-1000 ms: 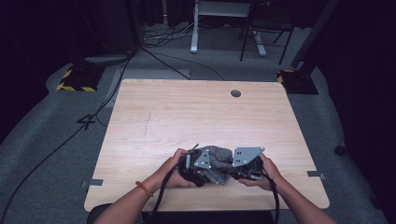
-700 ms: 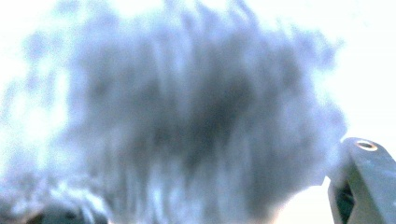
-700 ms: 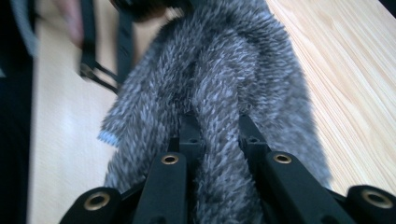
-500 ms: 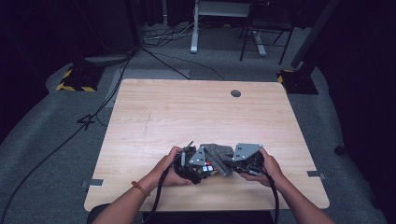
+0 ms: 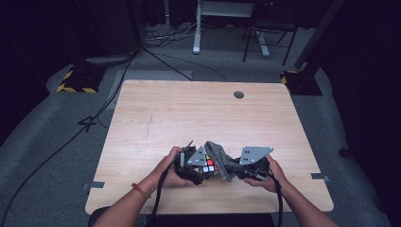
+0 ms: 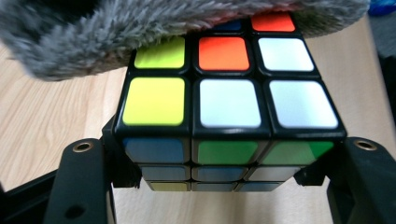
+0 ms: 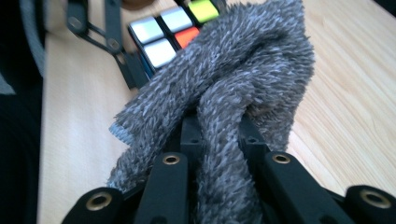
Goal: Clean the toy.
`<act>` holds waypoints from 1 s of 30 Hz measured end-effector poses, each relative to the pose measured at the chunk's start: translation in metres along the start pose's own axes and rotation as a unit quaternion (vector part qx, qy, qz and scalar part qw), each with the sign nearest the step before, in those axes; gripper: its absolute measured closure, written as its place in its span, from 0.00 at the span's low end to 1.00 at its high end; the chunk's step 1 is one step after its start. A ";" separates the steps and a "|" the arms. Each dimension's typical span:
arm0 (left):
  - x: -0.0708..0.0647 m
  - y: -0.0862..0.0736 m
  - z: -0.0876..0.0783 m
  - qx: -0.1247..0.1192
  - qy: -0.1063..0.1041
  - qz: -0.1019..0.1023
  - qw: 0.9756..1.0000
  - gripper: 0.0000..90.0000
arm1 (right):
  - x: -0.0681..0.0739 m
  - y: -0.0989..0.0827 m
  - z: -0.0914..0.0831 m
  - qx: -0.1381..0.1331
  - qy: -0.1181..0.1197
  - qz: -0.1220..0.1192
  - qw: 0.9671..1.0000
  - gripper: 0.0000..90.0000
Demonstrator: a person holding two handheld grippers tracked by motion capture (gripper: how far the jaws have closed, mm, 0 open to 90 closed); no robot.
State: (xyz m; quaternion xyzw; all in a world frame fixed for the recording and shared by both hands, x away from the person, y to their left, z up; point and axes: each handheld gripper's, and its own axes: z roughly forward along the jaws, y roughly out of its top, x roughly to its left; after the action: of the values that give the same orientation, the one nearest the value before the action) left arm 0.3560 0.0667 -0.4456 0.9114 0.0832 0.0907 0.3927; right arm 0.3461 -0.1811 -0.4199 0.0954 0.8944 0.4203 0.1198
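**Cube clamped, cloth laid over its top**

My left gripper (image 5: pixel 201 166) is clenched on the puzzle cube (image 6: pixel 229 114). In the left gripper view, my two black jaws press against the cube's opposite lower sides, and the cube sits upright between them with its top face showing yellow, white and orange squares.

My right gripper (image 7: pixel 219 140) is clenched on a fuzzy grey cloth (image 7: pixel 243 65). In the right gripper view, a fold of the cloth is pinched between the jaws and the rest spreads forward onto the cube.

The cloth covers the far part of the cube's top face. In the high view, the cube (image 5: pixel 209 166) is between my two hands, near the front edge of the wooden table (image 5: pixel 189 113), with the cloth (image 5: pixel 220 156) draped across it.
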 end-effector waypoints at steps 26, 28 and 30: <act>0.003 0.009 -0.020 -0.043 0.018 0.003 0.999 0.38 | -0.001 -0.008 0.000 -0.037 0.015 0.032 0.999 0.87; 0.002 0.008 -0.018 -0.040 0.014 0.005 0.999 0.38 | -0.001 -0.005 -0.005 -0.055 0.011 0.033 0.998 0.87; 0.001 0.009 -0.018 -0.041 0.014 0.004 0.999 0.38 | 0.000 -0.005 -0.006 -0.056 0.008 0.032 0.998 0.87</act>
State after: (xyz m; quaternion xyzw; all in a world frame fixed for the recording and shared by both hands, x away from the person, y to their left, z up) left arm 0.3537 0.0733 -0.4272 0.8934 0.0814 0.1084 0.4284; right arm 0.3441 -0.1883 -0.4202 0.1134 0.8670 0.4738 0.1043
